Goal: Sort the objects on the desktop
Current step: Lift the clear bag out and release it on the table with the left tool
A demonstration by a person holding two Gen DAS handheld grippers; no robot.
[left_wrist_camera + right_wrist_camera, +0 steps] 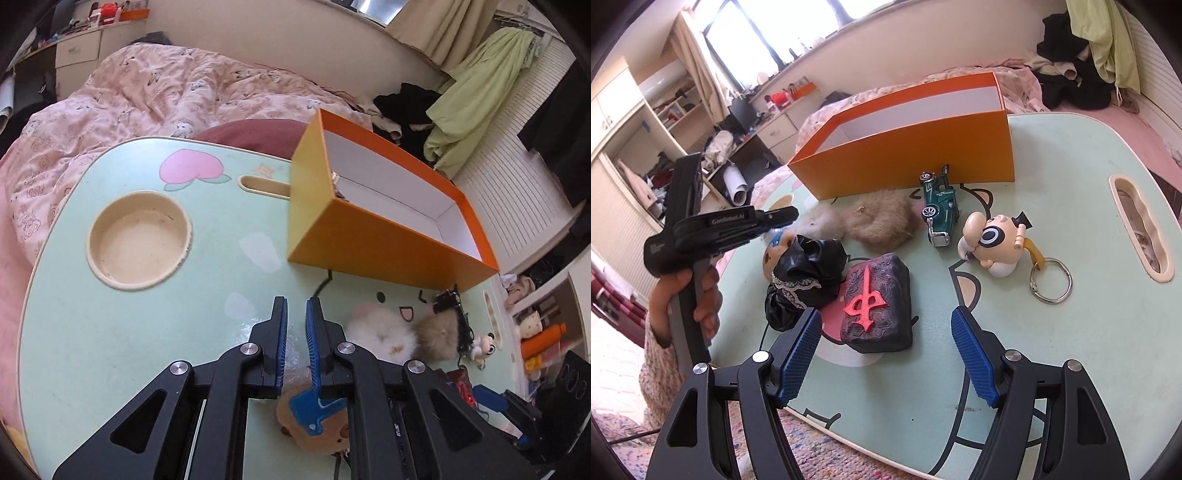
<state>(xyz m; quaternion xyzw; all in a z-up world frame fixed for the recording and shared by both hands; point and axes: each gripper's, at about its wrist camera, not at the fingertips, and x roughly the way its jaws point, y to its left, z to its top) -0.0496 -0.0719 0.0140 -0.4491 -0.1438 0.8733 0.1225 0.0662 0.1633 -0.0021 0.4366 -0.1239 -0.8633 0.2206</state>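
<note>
With its tongs closed on nothing, the left gripper [296, 306] is risking knocking the toys [384, 332] aside, while the right gripper [886, 328] is idling open over the stone [877, 301].

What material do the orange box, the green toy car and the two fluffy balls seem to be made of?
Orange box: probably cardboard, matte, with thin flat walls, white inside. Green toy car: likely painted metal or plastic, glossy, with a shiny bumper. Fluffy balls: soft fur or faux fur, with loose fine hairs.

The left gripper [296, 308], jaws nearly together and empty, hangs over the green table [110, 332]. Beyond stands an orange box [369, 247]; 2 fur balls [380, 332] lie right.
</note>
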